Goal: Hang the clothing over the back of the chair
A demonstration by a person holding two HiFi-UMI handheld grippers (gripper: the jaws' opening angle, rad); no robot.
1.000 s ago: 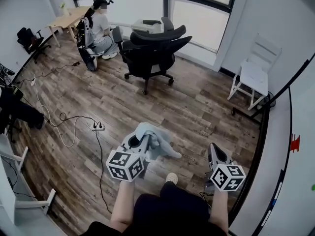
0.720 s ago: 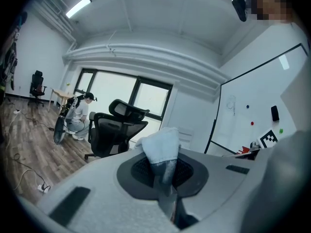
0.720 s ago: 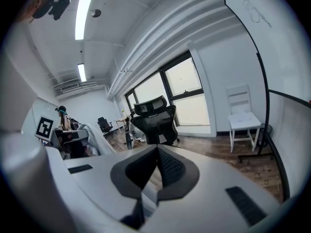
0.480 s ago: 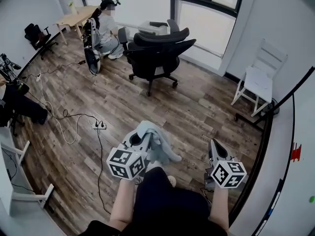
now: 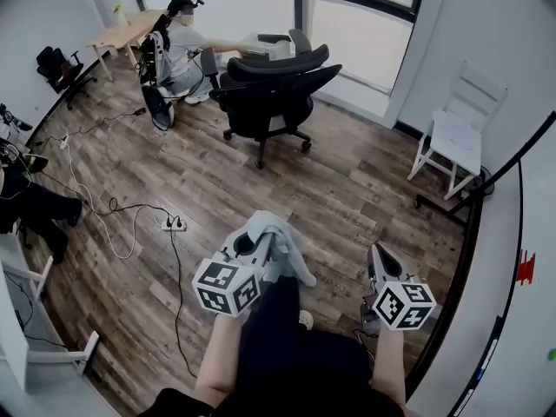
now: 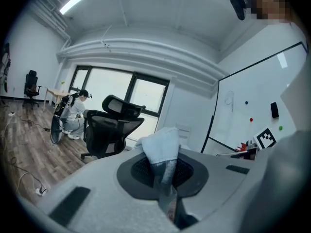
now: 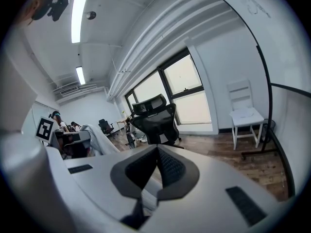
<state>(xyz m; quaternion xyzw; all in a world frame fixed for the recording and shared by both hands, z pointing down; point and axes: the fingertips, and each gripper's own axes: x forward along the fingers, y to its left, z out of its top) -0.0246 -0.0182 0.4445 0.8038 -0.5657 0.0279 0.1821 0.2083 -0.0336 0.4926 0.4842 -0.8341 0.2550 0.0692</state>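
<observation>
A light blue piece of clothing (image 5: 280, 243) hangs bunched from my left gripper (image 5: 263, 243), which is shut on it low in the head view. In the left gripper view the cloth (image 6: 160, 147) sticks up out of the closed jaws. The black office chair (image 5: 271, 92) stands far ahead by the window, its back towards me, and shows beyond the cloth as well (image 6: 109, 130). My right gripper (image 5: 376, 257) is at the lower right, shut with nothing in it. Its jaw tips (image 7: 158, 148) meet and point towards the black chair (image 7: 155, 120).
A white wooden chair (image 5: 452, 133) stands by the right wall. A person (image 5: 178, 46) sits at the far left near a desk (image 5: 122, 33). Cables and a power strip (image 5: 172, 225) lie on the wood floor at left. A whiteboard frame (image 5: 486, 224) runs along the right.
Both grippers have edged forward with the clothing still held in the left. My dark-clad leg has swung forward under them. The seated person has stretched an arm towards the window side.
</observation>
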